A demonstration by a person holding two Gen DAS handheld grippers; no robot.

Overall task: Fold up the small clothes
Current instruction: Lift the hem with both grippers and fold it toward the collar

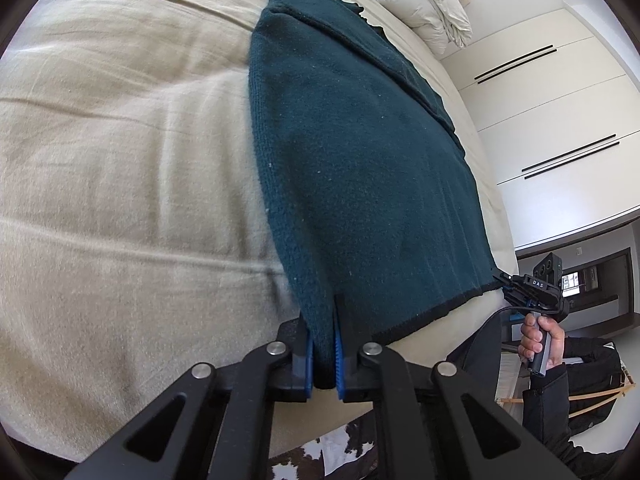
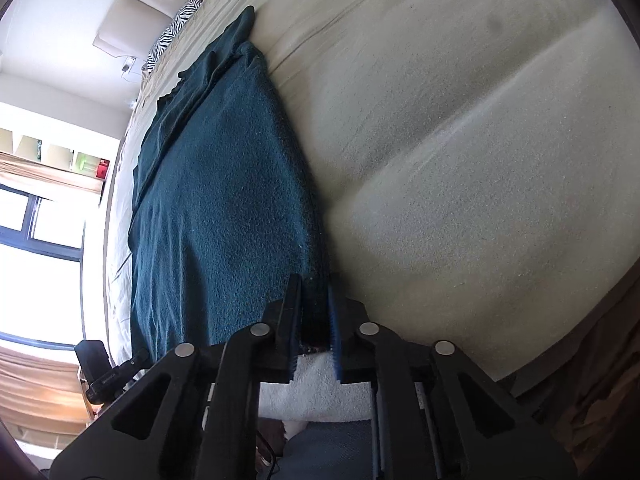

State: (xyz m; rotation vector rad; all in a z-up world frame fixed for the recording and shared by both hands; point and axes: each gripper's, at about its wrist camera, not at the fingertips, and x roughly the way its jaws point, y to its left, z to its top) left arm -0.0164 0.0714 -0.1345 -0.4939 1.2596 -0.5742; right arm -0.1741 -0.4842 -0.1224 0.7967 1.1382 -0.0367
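Closest to the left wrist camera, the left gripper (image 1: 323, 354) has its 2 blue-padded fingers (image 1: 307, 364) pinched onto a near corner of the dark teal garment (image 1: 360, 168), with a bunch of the knit squeezed between the pads. Just past them runs the garment's black-trimmed near hem (image 1: 436, 310), stretched toward the right of that view, where the right gripper (image 1: 505, 282) bites the other corner. A hand (image 1: 542, 342) in a dark sleeve holds that gripper's handle.

From the right wrist camera, the right gripper (image 2: 315, 320) is likewise clamped on the hem corner, dark fabric caught between its pads, with white bedding showing below the fingers. The left gripper (image 2: 140, 357) is small at the lower left, at the garment's far corner; its jaws cannot be made out from there.

Further out, the garment lies spread lengthwise on the beige bedspread (image 1: 120, 140), its body flat and a folded-over layer and a sleeve-like strip lying along the far part. Creases run across the bedspread on the open side.

Beyond it, a white folded duvet (image 1: 420, 0) sits at the head of the bed, a zebra-print pillow (image 2: 176, 28) lies near the headboard, white wardrobe doors (image 1: 540, 92) stand to 1 side and a bright window (image 2: 36, 232) to the other.
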